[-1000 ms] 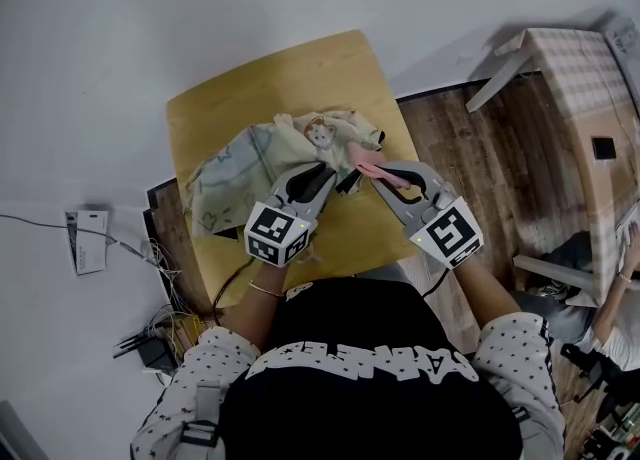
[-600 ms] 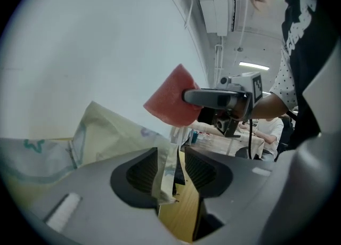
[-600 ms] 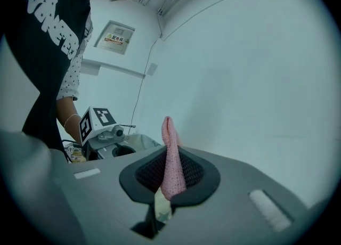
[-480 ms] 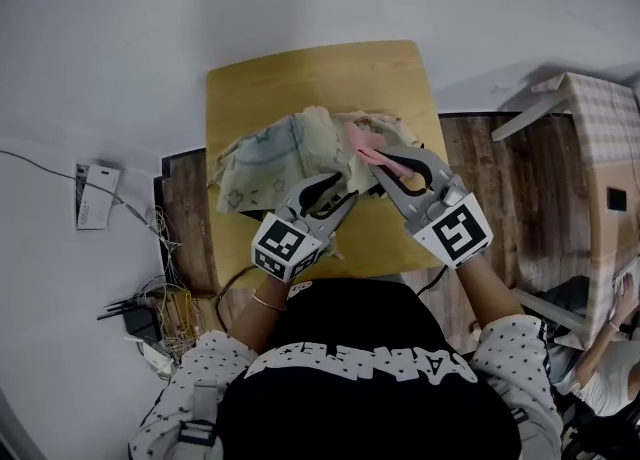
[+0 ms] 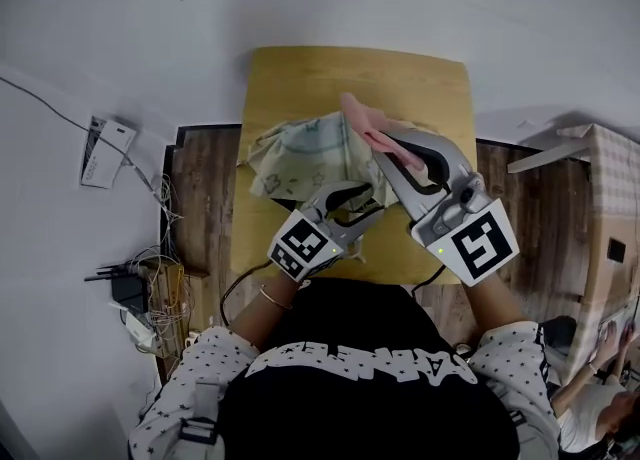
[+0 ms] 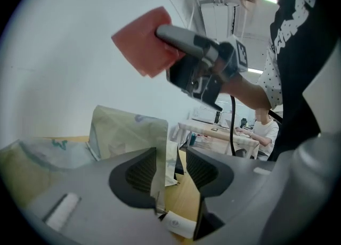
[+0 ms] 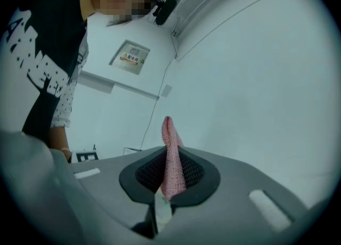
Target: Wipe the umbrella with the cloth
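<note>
Pink cloth [image 6: 143,44] held in the air above the pale patterned umbrella [image 5: 300,153].
Right gripper [image 7: 169,158] fingers pinch the cloth tight, at 1 o'clock of the left gripper [image 6: 171,166], whose fingers are opening around the umbrella's fabric edge; the umbrella lies mid-surface [image 5: 330,68].

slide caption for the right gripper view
Right gripper shut on the pink cloth, white wall behind.
</note>
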Demonstrator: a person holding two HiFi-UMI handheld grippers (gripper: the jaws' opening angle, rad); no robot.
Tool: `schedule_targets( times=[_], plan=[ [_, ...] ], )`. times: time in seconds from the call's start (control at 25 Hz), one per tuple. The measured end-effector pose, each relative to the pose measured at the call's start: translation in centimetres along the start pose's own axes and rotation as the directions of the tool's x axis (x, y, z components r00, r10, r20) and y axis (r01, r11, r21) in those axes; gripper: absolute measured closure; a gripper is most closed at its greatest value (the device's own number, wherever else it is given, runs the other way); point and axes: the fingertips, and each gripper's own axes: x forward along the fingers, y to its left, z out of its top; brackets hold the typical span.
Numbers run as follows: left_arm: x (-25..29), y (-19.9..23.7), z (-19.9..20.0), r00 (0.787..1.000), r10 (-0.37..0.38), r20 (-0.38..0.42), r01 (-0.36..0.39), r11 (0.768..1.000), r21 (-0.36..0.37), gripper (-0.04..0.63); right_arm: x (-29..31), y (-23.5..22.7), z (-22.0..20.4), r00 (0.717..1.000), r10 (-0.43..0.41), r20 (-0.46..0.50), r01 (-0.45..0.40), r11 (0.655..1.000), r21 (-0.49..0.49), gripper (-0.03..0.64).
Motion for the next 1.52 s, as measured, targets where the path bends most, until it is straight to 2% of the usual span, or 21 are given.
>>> schedule_targets(
  times=[0.12,0.24,0.36,0.52,0.64,0.8,0.88,1.0,1.08,1.16,1.24,1.44,1.52],
  plan=[
    [0.0,-0.3,-0.6,0.999,-0.035,-0.021,0.036,0.999,0.021,0.417,2.7,1.7,2.6,0.992,0.076,0.100,-0.085,0.992,0.097,0.584],
    [0.0,-0.5,-0.9,0.998,-0.064,-0.025,0.065,0.998,0.027,0.416,5.7,3.0,3.2,0.979,0.121,0.162,-0.148,0.975,0.166,0.584],
    [-0.5,-0.1,-1.3,0.997,-0.074,-0.023,0.074,0.997,0.011,0.416,8.6,3.7,0.9,0.985,0.125,0.123,-0.145,0.974,0.172,0.584],
    [-2.8,1.6,-2.5,0.999,-0.032,-0.025,0.031,0.999,-0.033,0.416,10.9,2.7,-3.9,0.999,0.049,0.007,-0.050,0.972,0.229,0.584],
    [-5.4,3.3,-3.5,0.999,0.030,-0.020,-0.032,0.995,-0.093,0.417,11.3,1.8,-7.6,0.995,-0.011,-0.101,0.032,0.978,0.208,0.584],
    [-9.8,6.4,-3.1,0.986,0.164,0.025,-0.158,0.976,-0.146,0.417,11.0,1.5,-10.6,0.981,-0.039,-0.192,0.070,0.986,0.154,0.584],
    [-12.0,8.2,-2.1,0.968,0.251,0.031,-0.245,0.960,-0.135,0.417,11.0,1.8,-11.5,0.973,-0.045,-0.227,0.070,0.992,0.101,0.584],
    [-14.9,10.9,-0.8,0.924,0.382,0.026,-0.380,0.923,-0.062,0.417,11.0,1.9,-12.4,0.967,-0.055,-0.250,0.070,0.996,0.051,0.584],
    [-15.9,12.5,-1.2,0.903,0.429,-0.002,-0.429,0.903,-0.031,0.394,11.1,2.0,-13.0,0.964,-0.056,-0.261,0.062,0.998,0.015,0.584],
    [-16.0,13.6,-2.5,0.901,0.432,-0.045,-0.434,0.898,-0.066,0.345,10.8,1.9,-13.7,0.959,-0.063,-0.276,0.063,0.998,-0.007,0.584],
    [-15.6,14.0,-3.5,0.911,0.408,-0.062,-0.413,0.903,-0.120,0.324,10.4,1.4,-14.4,0.952,-0.086,-0.294,0.087,0.996,-0.011,0.584],
    [-14.0,13.8,-4.4,0.930,0.361,-0.077,-0.368,0.916,-0.157,0.324,8.8,-1.0,-16.6,0.925,-0.165,-0.342,0.172,0.985,-0.011,0.584],
    [-13.9,13.9,-4.2,0.930,0.362,-0.058,-0.367,0.916,-0.163,0.416,8.4,-1.2,-16.8,0.926,-0.170,-0.338,0.180,0.984,-0.003,0.583]
  ],
)
